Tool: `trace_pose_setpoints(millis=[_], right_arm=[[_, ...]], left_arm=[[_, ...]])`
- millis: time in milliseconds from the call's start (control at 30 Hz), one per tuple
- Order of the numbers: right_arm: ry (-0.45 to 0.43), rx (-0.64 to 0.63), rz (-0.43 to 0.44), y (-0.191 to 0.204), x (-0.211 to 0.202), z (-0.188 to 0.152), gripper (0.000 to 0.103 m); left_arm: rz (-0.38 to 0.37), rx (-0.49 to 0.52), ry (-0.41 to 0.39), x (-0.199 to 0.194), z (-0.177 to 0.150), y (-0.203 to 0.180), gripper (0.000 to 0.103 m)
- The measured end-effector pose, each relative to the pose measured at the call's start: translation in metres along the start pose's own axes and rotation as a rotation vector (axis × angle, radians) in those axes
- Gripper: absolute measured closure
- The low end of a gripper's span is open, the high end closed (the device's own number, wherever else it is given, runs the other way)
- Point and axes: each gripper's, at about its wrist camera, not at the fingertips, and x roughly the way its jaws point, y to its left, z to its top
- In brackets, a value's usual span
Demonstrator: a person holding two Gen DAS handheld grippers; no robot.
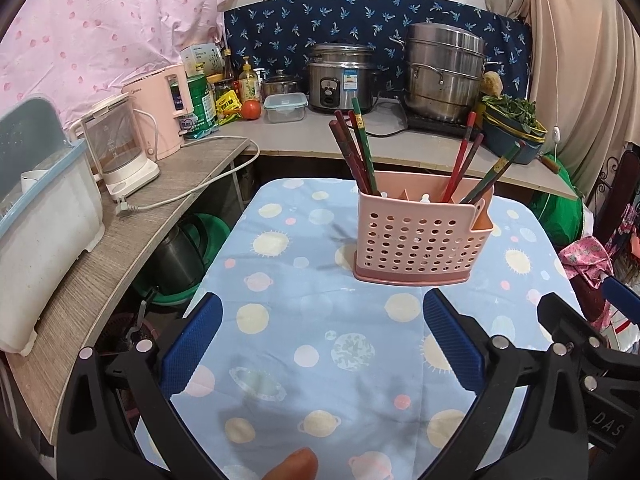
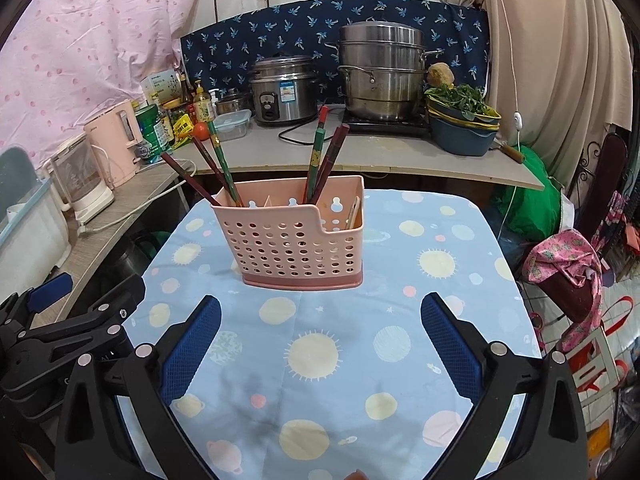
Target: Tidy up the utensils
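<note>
From the left wrist, the left gripper hovers with jaws spread and empty over the planet-print tablecloth; the pink utensil holder, chopsticks leaning inside, stands ahead, slightly right. From the right wrist, the right gripper likewise has jaws spread, holder just ahead, slightly left, chopsticks upright-tilted within.

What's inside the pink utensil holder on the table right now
The pink holder holds chopsticks in two leaning bunches, one at its left end, one right of centre. A pale flat utensil sits in the lower right compartment. Their lower ends are hidden behind the perforated wall.
</note>
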Motion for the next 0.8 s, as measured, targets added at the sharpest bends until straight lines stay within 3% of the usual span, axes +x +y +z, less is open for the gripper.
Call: trace_pose_setpoints(millis=[800], right_arm=[[0.016, 0.003, -0.002, -0.0025, 0.0071, -0.0059, 0.006]], left_arm=[[0.047, 0.000, -0.017, -0.0023, -0.0027, -0.0023, 0.007]])
